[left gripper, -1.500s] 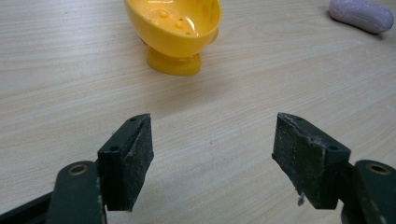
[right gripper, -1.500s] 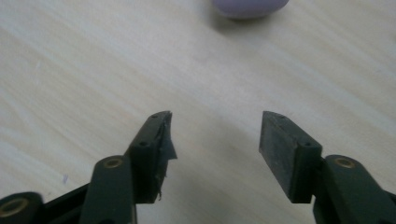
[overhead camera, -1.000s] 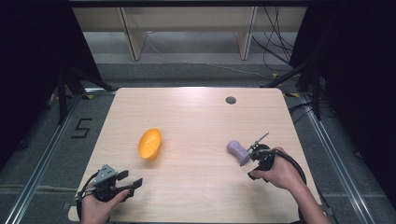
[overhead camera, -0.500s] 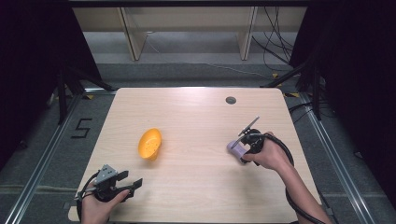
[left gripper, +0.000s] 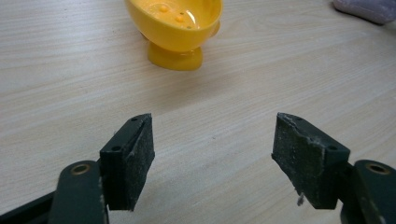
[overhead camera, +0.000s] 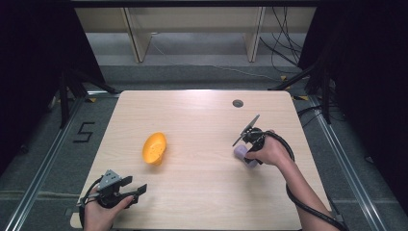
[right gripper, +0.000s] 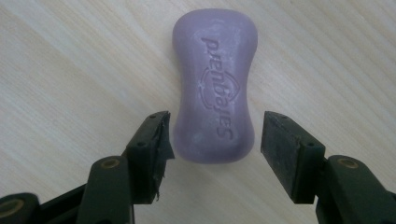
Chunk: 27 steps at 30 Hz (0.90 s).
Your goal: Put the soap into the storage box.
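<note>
A purple bar of soap (right gripper: 214,93) lies flat on the wooden table (overhead camera: 192,115), right of centre, where the high view shows the soap (overhead camera: 239,152) under the person's right hand. My right gripper (right gripper: 215,126) points down with its pads on either side of the soap's near end. The jaws have just been closing, but narrow gaps remain, so it is open. An orange-yellow footed bowl (overhead camera: 155,148) lies tipped on its side left of centre. My left gripper (overhead camera: 134,185) rests open near the front left edge, facing the bowl (left gripper: 175,23) with nothing between its jaws (left gripper: 212,140).
A small dark round hole (overhead camera: 237,103) sits in the tabletop at the far right. In the left gripper view the soap (left gripper: 369,7) lies at the top right corner. A black cable (overhead camera: 288,192) trails from the right gripper along the forearm.
The right hand has moved left and away from the table's front edge, bringing its gripper down over the soap. The left hand, the bowl and the soap have stayed put.
</note>
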### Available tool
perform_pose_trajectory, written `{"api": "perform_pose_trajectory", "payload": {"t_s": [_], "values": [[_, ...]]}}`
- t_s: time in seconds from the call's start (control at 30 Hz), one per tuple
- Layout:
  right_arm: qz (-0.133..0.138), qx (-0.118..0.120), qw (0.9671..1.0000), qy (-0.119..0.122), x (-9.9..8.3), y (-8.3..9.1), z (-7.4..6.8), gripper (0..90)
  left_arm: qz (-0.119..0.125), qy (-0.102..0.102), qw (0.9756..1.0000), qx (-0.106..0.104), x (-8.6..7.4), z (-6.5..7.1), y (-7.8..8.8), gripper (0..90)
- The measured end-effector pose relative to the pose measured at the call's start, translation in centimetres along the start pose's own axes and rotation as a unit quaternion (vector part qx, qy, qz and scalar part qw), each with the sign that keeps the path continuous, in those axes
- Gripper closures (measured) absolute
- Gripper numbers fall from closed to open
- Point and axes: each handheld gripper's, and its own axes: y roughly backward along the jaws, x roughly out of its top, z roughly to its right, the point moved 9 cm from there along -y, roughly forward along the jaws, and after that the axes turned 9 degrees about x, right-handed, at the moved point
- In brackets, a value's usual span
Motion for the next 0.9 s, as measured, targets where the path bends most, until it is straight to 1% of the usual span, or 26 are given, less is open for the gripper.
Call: {"api": "perform_pose_trajectory", "payload": {"t_s": [0.03,0.07,0.1,0.13,0.17,0.23,0.27,0.3,0.37,0.4,0.43,0.47,0.53,0.57,0.6,0.63,0.7,0.73,0.77,0.83,0.87,0.9], "values": [[-0.004,0.000,1.0000,-0.003,0.1,0.0,0.0,42.7,0.000,0.000,1.0000,0.001,0.0,0.0,0.0,28.6],[-0.005,0.004,1.0000,-0.001,0.2,-0.1,0.0,42.7,-0.001,-0.001,1.0000,0.001,0.0,0.0,0.0,28.6],[-0.002,0.005,1.0000,-0.006,0.4,-0.2,0.0,42.7,-0.001,-0.001,1.0000,0.001,0.0,0.0,0.0,28.6],[-0.005,0.006,1.0000,-0.003,0.5,-0.3,0.1,42.7,0.000,0.001,1.0000,0.001,0.0,0.0,0.0,28.6],[-0.004,0.004,1.0000,-0.008,0.6,-0.4,0.1,42.7,-0.001,-0.001,1.0000,0.001,0.0,0.0,0.0,28.6],[-0.010,0.005,0.9999,-0.004,0.7,-0.6,0.3,42.7,0.000,0.001,1.0000,0.001,0.0,0.0,0.0,28.6],[-0.016,0.010,0.9996,-0.020,0.7,-0.7,0.0,42.7,-0.001,-0.001,1.0000,0.001,0.0,0.0,0.0,28.6],[-0.013,0.005,0.9999,-0.005,0.9,-0.8,0.3,42.7,-0.001,-0.001,1.0000,0.001,0.0,0.0,0.0,28.6],[-0.016,0.010,0.9996,-0.022,0.9,-0.9,0.1,42.5,-0.002,-0.001,1.0000,0.002,0.0,-0.1,0.0,28.6],[-0.015,0.008,0.9997,-0.019,1.0,-1.0,0.3,42.2,-0.002,0.000,1.0000,0.002,0.0,-0.1,0.0,28.5],[-0.019,0.011,0.9994,-0.028,0.9,-1.1,0.1,42.0,-0.002,-0.001,1.0000,0.001,0.0,-0.1,0.0,28.5],[-0.016,0.007,0.9997,-0.019,1.1,-1.2,0.4,41.6,-0.002,-0.003,1.0000,0.001,0.0,-0.1,0.0,28.5],[-0.015,0.010,0.9997,-0.016,1.2,-1.4,0.4,40.9,-0.002,0.006,1.0000,0.003,-0.1,0.0,-0.1,28.5],[-0.015,0.007,0.9998,-0.014,1.3,-1.5,0.5,40.7,-0.004,0.004,1.0000,0.007,-0.1,-0.1,0.0,28.4],[-0.019,0.012,0.9995,-0.021,1.2,-1.6,0.3,40.3,-0.004,0.004,1.0000,0.006,-0.1,-0.1,-0.1,28.5],[-0.019,0.011,0.9996,-0.017,1.3,-1.7,0.4,40.0,-0.004,0.004,1.0000,0.006,-0.1,-0.1,-0.1,28.4],[-0.024,0.013,0.9995,-0.017,1.3,-1.9,0.5,39.9,-0.004,0.005,1.0000,0.006,-0.1,-0.1,0.0,28.4],[-0.025,0.013,0.9994,-0.023,1.3,-2.1,0.4,39.9,-0.004,0.005,1.0000,0.006,-0.1,-0.1,0.0,28.4],[-0.025,0.014,0.9994,-0.019,1.4,-2.2,0.5,39.9,-0.004,0.005,1.0000,0.006,-0.1,-0.1,0.0,28.4],[-0.031,0.016,0.9990,-0.028,1.4,-2.3,0.4,39.8,-0.004,0.005,1.0000,0.006,-0.1,-0.1,0.0,28.4],[-0.029,0.014,0.9993,-0.019,1.5,-2.5,0.6,39.9,-0.004,0.001,1.0000,0.007,-0.1,-0.2,0.0,28.4],[-0.031,0.016,0.9992,-0.019,1.4,-2.6,0.6,39.9,-0.004,0.001,1.0000,0.007,-0.1,-0.2,0.0,28.4]]}}
